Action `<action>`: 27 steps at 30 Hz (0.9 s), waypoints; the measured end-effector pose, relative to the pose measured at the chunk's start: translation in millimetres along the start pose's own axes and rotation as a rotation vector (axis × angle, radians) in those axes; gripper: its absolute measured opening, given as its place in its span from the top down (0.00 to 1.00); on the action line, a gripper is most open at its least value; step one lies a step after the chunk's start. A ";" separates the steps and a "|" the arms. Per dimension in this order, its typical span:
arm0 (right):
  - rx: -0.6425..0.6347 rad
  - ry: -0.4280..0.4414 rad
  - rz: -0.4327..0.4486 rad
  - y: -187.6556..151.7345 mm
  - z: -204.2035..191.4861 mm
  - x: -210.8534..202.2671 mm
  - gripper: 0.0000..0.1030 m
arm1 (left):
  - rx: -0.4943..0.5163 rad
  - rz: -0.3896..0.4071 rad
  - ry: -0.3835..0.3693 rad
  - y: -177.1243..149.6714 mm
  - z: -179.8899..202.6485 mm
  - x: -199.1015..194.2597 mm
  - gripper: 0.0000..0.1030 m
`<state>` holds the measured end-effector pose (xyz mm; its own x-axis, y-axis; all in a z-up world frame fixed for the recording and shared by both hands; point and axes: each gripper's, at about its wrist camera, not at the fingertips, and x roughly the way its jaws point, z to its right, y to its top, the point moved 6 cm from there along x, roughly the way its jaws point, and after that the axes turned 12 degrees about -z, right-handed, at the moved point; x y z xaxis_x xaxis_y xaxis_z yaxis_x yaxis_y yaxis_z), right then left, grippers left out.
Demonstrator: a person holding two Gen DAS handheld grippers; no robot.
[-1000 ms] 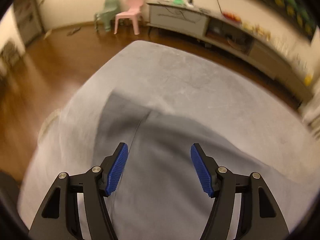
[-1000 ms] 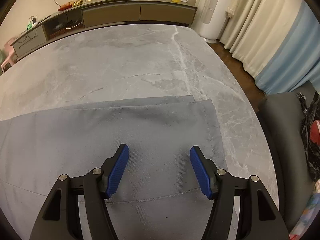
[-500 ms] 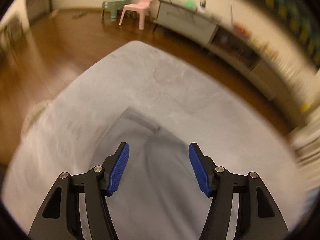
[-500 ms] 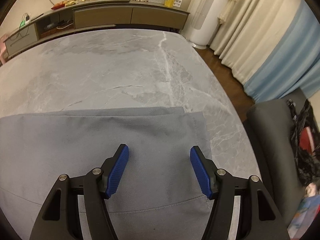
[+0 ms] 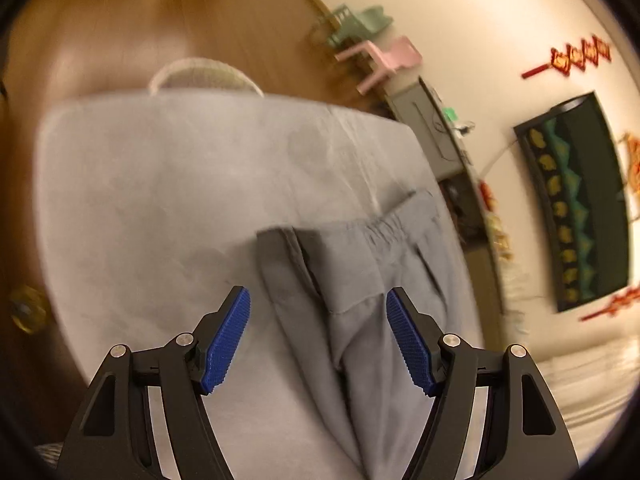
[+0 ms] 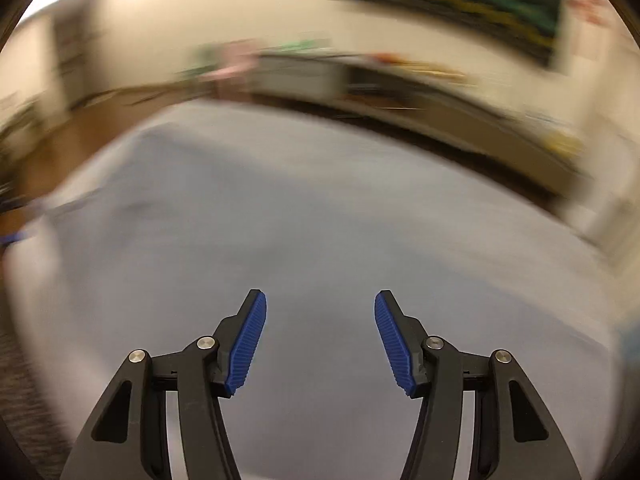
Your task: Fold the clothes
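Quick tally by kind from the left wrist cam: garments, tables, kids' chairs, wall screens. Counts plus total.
Grey garment, elastic waistband visible, lying on the table: 1
Grey marble-look table: 1
Small plastic chairs, one green, one pink: 2
Dark wall screen: 1
Total: 5

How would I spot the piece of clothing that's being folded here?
Find the big pale grey table that fills the left view. On its right side lies a grey pair of trousers, a darker grey than the tabletop. Its gathered elastic waistband marks it out as the only cloth lying there.
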<state>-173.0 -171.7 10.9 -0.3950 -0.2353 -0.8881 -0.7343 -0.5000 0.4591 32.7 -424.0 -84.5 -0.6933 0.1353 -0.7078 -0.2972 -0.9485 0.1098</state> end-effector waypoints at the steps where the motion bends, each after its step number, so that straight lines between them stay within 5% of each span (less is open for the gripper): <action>1: -0.061 0.055 0.003 11.9 -45.0 5.0 0.44 | -0.014 0.011 -0.008 2.7 -5.2 -2.1 0.29; 7: -0.405 0.286 -0.028 69.4 -271.3 39.2 0.41 | -0.093 0.058 -0.070 21.8 -38.6 -13.2 0.29; 10: -0.509 0.249 -0.087 95.3 -327.6 74.5 0.45 | -0.073 0.018 -0.084 27.5 -42.9 -6.8 0.30; 11: -0.526 0.204 -0.140 99.0 -332.9 91.6 0.61 | -0.050 -0.008 -0.078 25.9 -39.7 -0.2 0.29; 12: -0.523 0.173 -0.179 102.1 -331.6 104.7 1.00 | -0.029 -0.028 -0.071 23.4 -37.0 5.6 0.29; 15: -0.441 0.133 -0.184 116.7 -311.1 113.4 0.98 | 0.027 -0.089 -0.048 13.8 -25.0 24.7 0.29; 21: -0.273 0.225 -0.068 131.5 -265.1 60.6 0.98 | 0.118 -0.186 -0.088 -7.8 16.8 55.6 0.29; 26: -0.248 0.276 -0.069 120.0 -266.1 54.1 0.98 | 0.180 -0.185 -0.070 -19.4 39.6 70.8 0.30; 27: -0.247 0.308 -0.072 121.2 -268.5 52.5 0.98 | 0.196 -0.171 -0.042 -20.0 40.4 72.4 0.49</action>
<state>-134.5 -468.4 13.3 -0.1353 -0.4125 -0.9009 -0.5846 -0.7008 0.4087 -38.1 -383.7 -109.7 -0.6473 0.3045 -0.6988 -0.5309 -0.8379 0.1266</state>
